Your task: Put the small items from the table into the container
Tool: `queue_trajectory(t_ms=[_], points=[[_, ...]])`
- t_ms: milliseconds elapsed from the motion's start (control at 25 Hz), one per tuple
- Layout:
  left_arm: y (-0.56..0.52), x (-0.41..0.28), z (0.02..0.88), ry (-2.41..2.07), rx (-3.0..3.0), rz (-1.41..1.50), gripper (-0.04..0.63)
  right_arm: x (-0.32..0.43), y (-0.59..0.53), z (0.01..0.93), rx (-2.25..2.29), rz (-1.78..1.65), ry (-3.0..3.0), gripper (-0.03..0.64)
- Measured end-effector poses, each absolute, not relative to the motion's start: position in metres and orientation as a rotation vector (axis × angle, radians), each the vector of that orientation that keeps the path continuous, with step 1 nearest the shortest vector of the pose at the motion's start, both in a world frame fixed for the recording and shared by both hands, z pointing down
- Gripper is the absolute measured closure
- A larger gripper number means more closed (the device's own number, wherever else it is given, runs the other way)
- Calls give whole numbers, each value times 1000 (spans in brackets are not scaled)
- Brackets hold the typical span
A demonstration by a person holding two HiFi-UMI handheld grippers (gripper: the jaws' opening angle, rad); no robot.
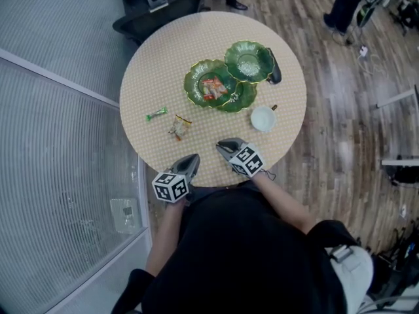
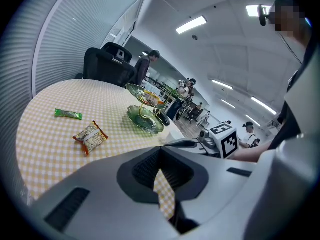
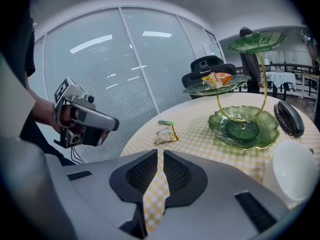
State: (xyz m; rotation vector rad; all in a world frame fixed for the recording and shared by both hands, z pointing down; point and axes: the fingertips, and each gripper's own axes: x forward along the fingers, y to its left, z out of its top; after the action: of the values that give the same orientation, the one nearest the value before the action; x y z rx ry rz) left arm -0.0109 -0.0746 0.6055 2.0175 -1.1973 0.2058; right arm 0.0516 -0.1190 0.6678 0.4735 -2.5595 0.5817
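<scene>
Reading left to right: ribbed frosted glass partition (image 1: 52,110) runs down the left side. Round bench (image 1: 157,57) next to it, covered in a yellow-white check cloth.

Green candy wrapper (image 1: 156,114) lies on the left part of the bench: flat, thin, crinkly. Just right of it is a snack packet (image 1: 178,127), beige with orange crimped ends. Both are well apart from the container.

Left gripper (image 1: 192,158) is at the near bench edge, jaws closed, nothing in them. Right gripper (image 1: 224,145) sits beside it, jaws a thin slit apart, empty, with ribbed black pads.

Container is a three-tier dish stand (image 1: 226,77) at bench centre: green glass, scalloped leaf-shaped trays on a gold wire stem. Middle tier holds a few orange-white packets (image 1: 213,87).

White round bowl (image 1: 263,118) is near the stand, on its right. Black oblong object (image 1: 274,70) lies right of the stand; can't tell what it is.

Black office chair (image 1: 160,2) is at the far side, top cut off. Wood plank floor (image 1: 340,110) on the right, with people at the frame edge, only partly visible.
</scene>
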Motion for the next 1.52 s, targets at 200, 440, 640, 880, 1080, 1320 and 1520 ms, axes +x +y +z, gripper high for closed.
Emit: queue_trajectory(t_ms=[200, 440, 640, 880, 1080, 1320, 1520], points=[[-77, -18, 610, -1182, 2017, 193, 594, 45, -117, 670, 480, 566, -2543, 560], [-72, -43, 614, -1159, 1997, 172, 593, 28, -113, 670, 495, 572, -2497, 560], [-66, -80, 625, -1118, 1965, 166, 594, -7, -114, 674, 509, 557, -2467, 558], [-61, -121, 628, -1059, 1980, 188, 593, -51, -113, 686, 489, 587, -2408, 513], [-54, -160, 638, -1024, 1969, 204, 594, -83, -117, 702, 515, 557, -2348, 448], [-50, -196, 643, -992, 1974, 209, 594, -108, -129, 719, 578, 526, -2271, 391], [-48, -220, 648, -972, 1976, 214, 593, -119, -149, 727, 656, 509, -2229, 371]])
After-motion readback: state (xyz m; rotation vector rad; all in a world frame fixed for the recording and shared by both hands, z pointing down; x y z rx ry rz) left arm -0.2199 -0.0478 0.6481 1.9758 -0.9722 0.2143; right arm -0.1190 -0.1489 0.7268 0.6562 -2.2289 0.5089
